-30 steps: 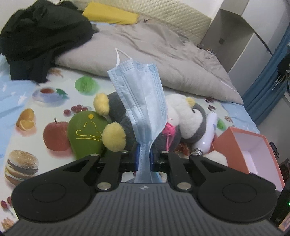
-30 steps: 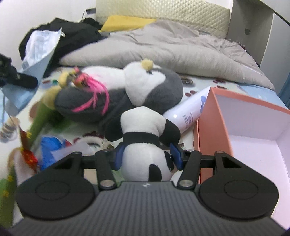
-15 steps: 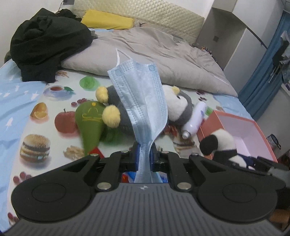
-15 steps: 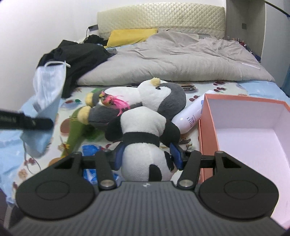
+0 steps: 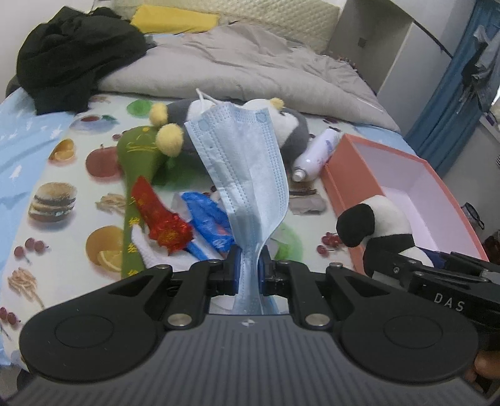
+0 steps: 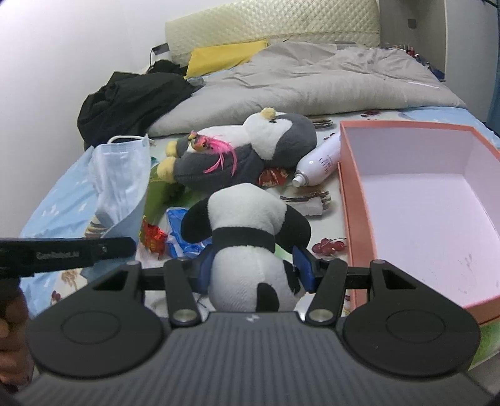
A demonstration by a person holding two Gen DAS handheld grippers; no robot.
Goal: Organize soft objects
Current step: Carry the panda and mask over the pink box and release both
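Observation:
My left gripper (image 5: 249, 268) is shut on a light blue face mask (image 5: 243, 162), which stands up from the jaws above the bed. The mask (image 6: 120, 184) also shows at the left of the right wrist view. My right gripper (image 6: 254, 267) is shut on a small black-and-white panda plush (image 6: 247, 246), held just left of the open orange box (image 6: 347, 193). In the left wrist view the panda (image 5: 379, 228) hangs by the box's near wall (image 5: 347, 175). A large grey-and-white penguin plush (image 6: 250, 146) lies on the fruit-print sheet behind it.
A white spray bottle (image 6: 318, 160) lies between the penguin and the box. A green cloth item (image 5: 137, 153), a red foil wrapper (image 5: 159, 215) and blue plastic (image 5: 206, 221) lie on the sheet. Black clothes (image 5: 75, 53), a grey duvet (image 5: 250, 68) and a yellow pillow (image 5: 175, 20) fill the far end.
Both grippers have drawn back from the bed, so more of the sheet and box shows. The panda has risen off the sheet and now appears in the left wrist view.

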